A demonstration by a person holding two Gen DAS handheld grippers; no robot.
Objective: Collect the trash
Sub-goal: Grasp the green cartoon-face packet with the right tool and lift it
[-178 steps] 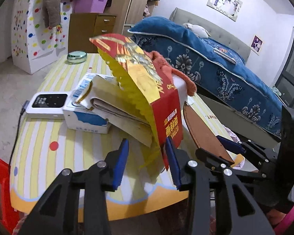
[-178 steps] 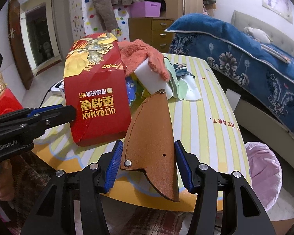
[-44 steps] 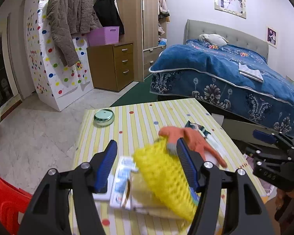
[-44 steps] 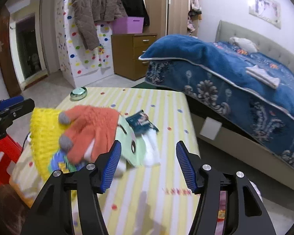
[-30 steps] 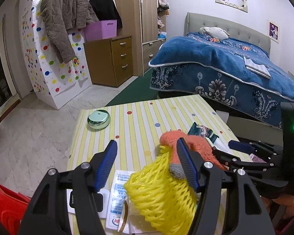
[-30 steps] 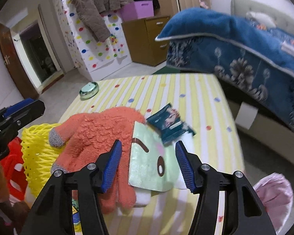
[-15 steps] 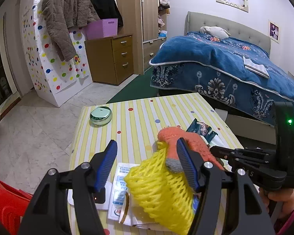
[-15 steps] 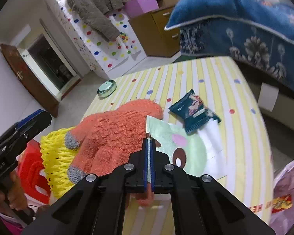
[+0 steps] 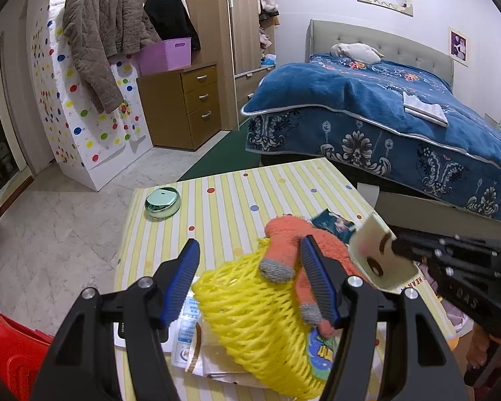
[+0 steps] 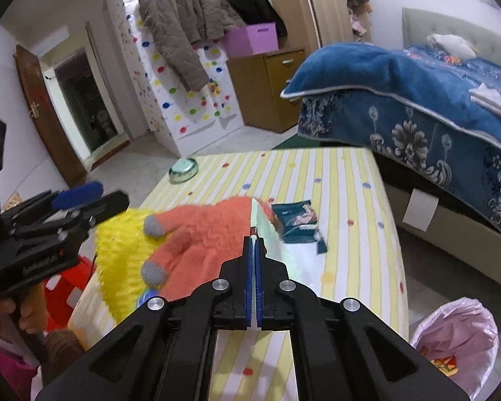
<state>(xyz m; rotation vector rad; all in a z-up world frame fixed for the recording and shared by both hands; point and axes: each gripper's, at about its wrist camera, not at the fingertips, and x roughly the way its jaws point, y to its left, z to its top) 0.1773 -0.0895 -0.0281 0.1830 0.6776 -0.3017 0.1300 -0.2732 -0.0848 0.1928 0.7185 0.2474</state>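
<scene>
My right gripper is shut on a pale green cartoon-face packet, seen edge-on in the right wrist view, and holds it lifted above the striped table. My left gripper is open and empty, above a yellow foam net and an orange glove. A dark teal snack wrapper lies on the table beside the glove. A pink trash bag with red packaging inside stands on the floor at the table's right.
A green round tin sits at the table's far left corner. White boxes and papers lie under the net. A red stool stands at the left. The blue bed lies past the table.
My right gripper closed on the green packet and lifted it off the table, turning it on edge. The left gripper stayed open above the net and glove.
</scene>
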